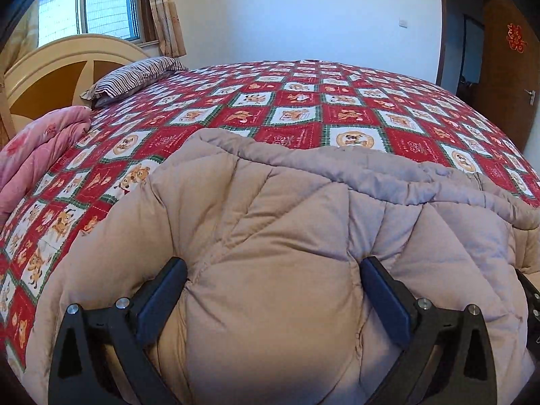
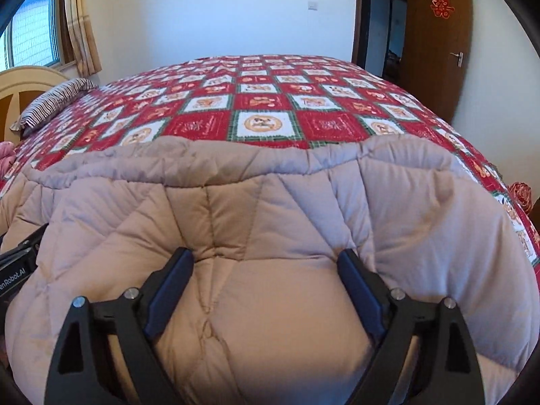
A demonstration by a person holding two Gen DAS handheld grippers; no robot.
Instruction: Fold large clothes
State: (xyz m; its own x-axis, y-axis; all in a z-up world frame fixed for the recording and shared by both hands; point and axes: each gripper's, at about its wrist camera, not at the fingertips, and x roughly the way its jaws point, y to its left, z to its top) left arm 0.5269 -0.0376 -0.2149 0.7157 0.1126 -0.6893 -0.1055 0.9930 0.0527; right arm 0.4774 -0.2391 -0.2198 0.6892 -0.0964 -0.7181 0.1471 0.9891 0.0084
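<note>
A: At the near edge of the bed, what do the left tongs (image 1: 273, 266) do?

B: Their two fingers stand wide apart, with a thick fold of the beige quilted comforter (image 1: 270, 222) bulging between them; the blue pads (image 1: 158, 300) press its sides. The right tongs (image 2: 265, 258) grasp a second bulge of the same comforter (image 2: 270, 209) likewise, fingers spread around the padding.

A: Where does the comforter lie?

B: Across the near part of the bed, its far hem running left to right over the red patchwork bedspread (image 1: 303, 101). The other tool shows at the left edge of the right view, just beside the fabric.

A: And beyond?

B: A striped pillow (image 1: 135, 77) at far left before the cream headboard (image 1: 67, 64), a pink quilt (image 1: 40, 155) nearer on the left, a window (image 1: 101, 3) with curtains, and a brown door (image 2: 435, 40) at far right.
</note>
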